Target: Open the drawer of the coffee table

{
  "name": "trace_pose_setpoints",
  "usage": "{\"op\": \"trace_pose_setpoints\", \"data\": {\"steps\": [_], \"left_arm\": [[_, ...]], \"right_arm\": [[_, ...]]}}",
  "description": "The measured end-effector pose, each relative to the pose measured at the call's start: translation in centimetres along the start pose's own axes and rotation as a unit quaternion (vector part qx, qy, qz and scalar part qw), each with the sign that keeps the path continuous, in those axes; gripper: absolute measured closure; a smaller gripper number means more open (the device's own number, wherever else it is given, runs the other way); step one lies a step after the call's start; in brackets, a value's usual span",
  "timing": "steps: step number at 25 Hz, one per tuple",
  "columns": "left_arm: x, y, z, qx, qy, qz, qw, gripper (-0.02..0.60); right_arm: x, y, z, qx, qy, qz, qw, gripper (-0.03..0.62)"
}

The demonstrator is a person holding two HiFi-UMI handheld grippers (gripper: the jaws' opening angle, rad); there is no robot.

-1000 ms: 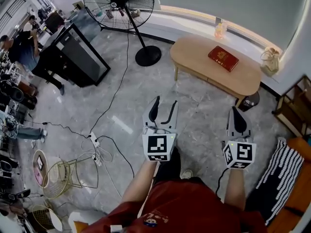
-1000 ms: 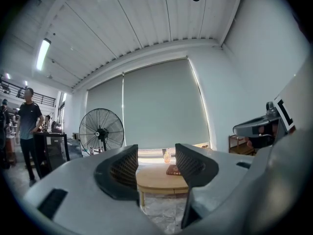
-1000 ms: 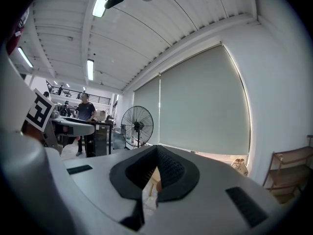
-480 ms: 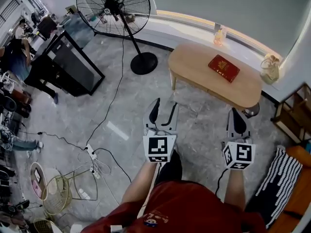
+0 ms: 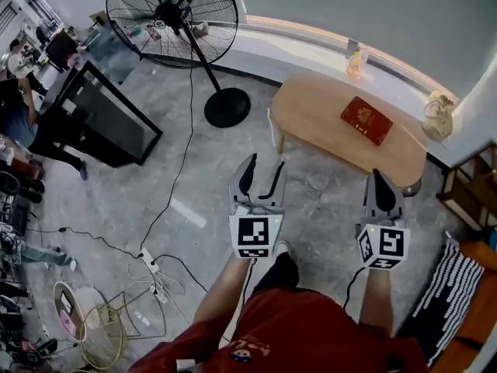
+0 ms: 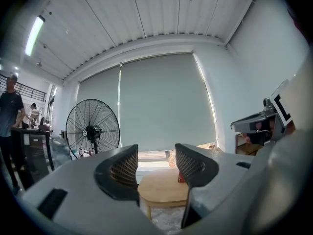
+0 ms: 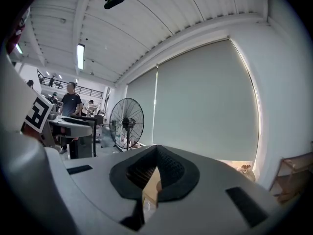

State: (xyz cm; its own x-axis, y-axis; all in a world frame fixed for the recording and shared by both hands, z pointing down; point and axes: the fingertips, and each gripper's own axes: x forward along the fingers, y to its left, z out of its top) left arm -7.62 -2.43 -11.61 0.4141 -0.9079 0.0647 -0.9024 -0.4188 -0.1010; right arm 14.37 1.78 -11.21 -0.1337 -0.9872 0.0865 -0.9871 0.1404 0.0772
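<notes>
Well, we're standing on the near side of the bench [image 5: 326,119], well apart from it, and nothing has been touched yet. By our reckoning the step in hand is the approach: the drawer is shut, or at least we can't see it standing out from the bench. We can't pick out its front or a handle from up here; only the pale wooden top and the legs show.

Left claw [image 5: 265,162] is spread wide with nothing in it, and its own view looks straight through the gap at the bench's near edge. Right claw [image 5: 377,177] is pinched together, pads meeting, gripping nothing. Both hover in the air short of the bench, the left one toward the bench's left end, the right one toward its right.

Next move, as we judge it: close the distance, come down to the level under the bench top, find the drawer front, and get one claw onto its pull or lip. The right claw would need to spread first; the left is ready as it is.

Any writing? A red book [image 5: 366,120] lies on the right half of the bench, with a gold mark on its cover too small to read. The cubes carry only black-and-white square patterns. A fan [image 5: 172,12] stands off the bench's left end.
</notes>
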Motion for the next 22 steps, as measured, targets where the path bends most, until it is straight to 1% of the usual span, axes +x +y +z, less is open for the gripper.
{"op": "trace_pose_setpoints", "data": {"steps": [7,12,17,22], "left_arm": [[5.1,4.7,0.4,-0.005,-0.004,-0.010,0.9999,0.360],[7.7,6.6,1.1,-0.004,-0.010,-0.010,0.9999,0.360],[9.9,5.7,1.8,-0.001,-0.016,-0.012,0.9998,0.360],[12.2,2.8,2.2,-0.001,-0.019,-0.006,0.9998,0.360]], "right_arm": [[6.4,1.5,1.5,-0.004,0.001,-0.008,1.000,0.599],[9.1,1.7,2.7,-0.011,-0.008,-0.011,1.000,0.599],[10.3,-0.6,3.2,-0.009,-0.019,-0.017,1.000,0.599],[11.1,-4.4,2.9,-0.006,-0.023,-0.010,1.000,0.599]]}}
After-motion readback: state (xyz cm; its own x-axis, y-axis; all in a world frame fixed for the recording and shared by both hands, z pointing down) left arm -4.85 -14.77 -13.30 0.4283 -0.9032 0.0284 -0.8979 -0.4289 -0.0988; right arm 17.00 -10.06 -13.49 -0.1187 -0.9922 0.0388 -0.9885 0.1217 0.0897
